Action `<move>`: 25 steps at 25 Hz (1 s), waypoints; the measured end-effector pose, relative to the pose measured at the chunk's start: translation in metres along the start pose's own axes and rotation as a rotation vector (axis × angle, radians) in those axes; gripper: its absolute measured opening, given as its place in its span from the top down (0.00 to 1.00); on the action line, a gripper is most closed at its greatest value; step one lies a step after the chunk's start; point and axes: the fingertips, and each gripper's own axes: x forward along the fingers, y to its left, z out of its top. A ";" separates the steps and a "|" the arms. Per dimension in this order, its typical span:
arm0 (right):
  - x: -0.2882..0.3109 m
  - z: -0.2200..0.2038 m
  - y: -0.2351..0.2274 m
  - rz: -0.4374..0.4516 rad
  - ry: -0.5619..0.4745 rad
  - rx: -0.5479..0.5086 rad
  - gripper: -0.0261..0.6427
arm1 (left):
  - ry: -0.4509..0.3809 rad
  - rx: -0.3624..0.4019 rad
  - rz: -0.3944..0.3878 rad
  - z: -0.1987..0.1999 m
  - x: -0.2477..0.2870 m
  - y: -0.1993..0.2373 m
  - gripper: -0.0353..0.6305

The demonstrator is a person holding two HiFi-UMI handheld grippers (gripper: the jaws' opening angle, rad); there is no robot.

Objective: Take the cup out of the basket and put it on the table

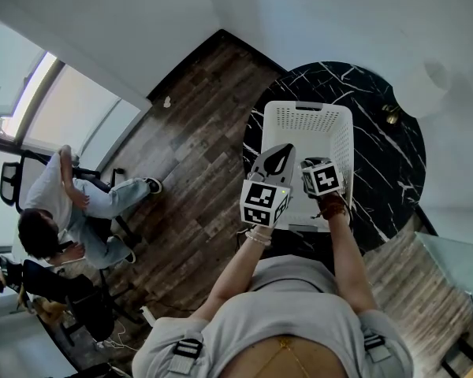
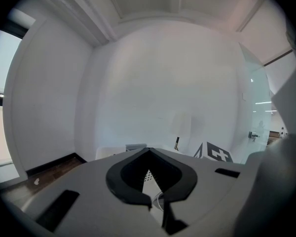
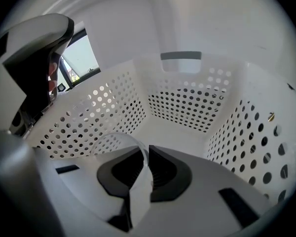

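The translucent plastic cup (image 3: 117,141) is hidden in the head view. There the two grippers and their marker cubes cover the near part of the white perforated plastic basket (image 1: 307,109). The person's torso cuts off the near edge of the round black marble table (image 1: 382,144) that the basket stands on.

In the right gripper view the cup shows only in part, inside the basket near its left wall. Whether it rests on the basket floor cannot be told.

The right gripper (image 3: 144,157) reaches down into the basket with its jaws clamped on the cup's wall at the rim. The left gripper (image 2: 149,152) is held over the basket's near left side, tilted up toward a white wall. Its jaws are together at the tips, with nothing between them.
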 end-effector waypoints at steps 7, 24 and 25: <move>-0.007 0.006 0.000 -0.004 -0.036 0.009 0.91 | 0.001 0.004 0.008 -0.002 -0.002 0.000 0.94; -0.038 0.034 0.003 0.007 -0.162 0.025 0.91 | -0.001 0.002 0.022 -0.003 -0.007 0.001 0.94; -0.040 0.035 0.003 0.005 -0.166 0.024 0.91 | -0.001 0.002 0.023 -0.003 -0.007 0.002 0.94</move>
